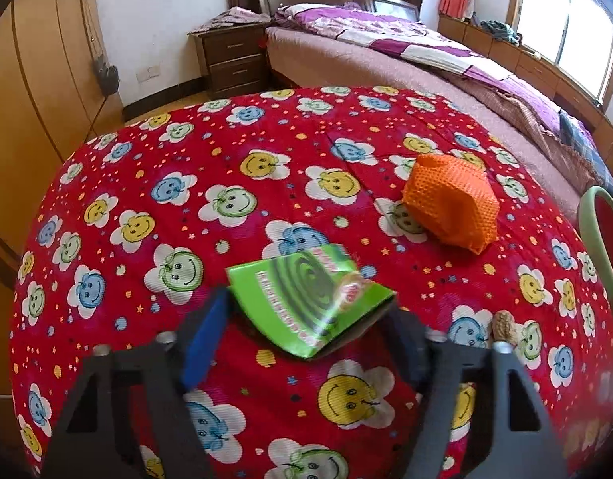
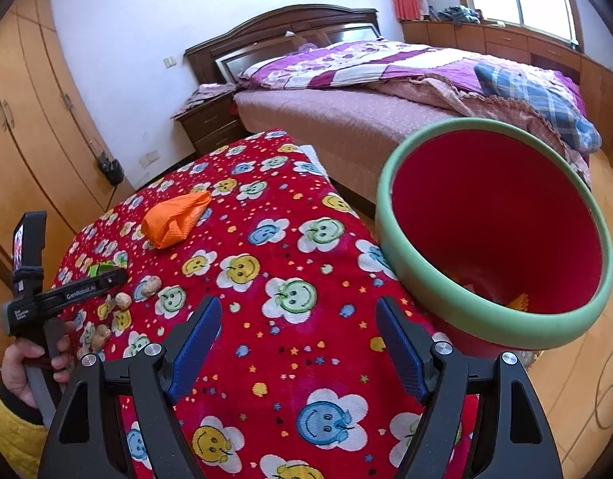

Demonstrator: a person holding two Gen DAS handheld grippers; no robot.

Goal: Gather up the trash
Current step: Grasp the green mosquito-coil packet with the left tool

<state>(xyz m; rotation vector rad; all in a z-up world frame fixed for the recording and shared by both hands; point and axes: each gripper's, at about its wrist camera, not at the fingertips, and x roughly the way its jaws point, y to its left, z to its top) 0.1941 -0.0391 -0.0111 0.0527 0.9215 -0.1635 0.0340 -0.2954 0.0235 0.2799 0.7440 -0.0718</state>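
A flat green mosquito-coil box (image 1: 312, 301) lies on the red smiley-flower tablecloth (image 1: 186, 151). My left gripper (image 1: 306, 311) is open, its fingers on either side of the box's near part. A crumpled orange net bag (image 1: 452, 203) lies farther right; it also shows in the right wrist view (image 2: 174, 217). Peanut shells (image 2: 148, 287) lie on the cloth, one beside the left gripper's right finger (image 1: 504, 325). My right gripper (image 2: 298, 335) is open and empty above the cloth. A red bin with a green rim (image 2: 426, 279) stands at the table's right edge.
A bed (image 2: 346, 119) with purple bedding stands behind the table, with a dark nightstand (image 1: 232, 60) to its left. Wooden wardrobes (image 2: 26, 139) line the left wall. Wooden floor (image 2: 586, 359) shows to the right of the bin.
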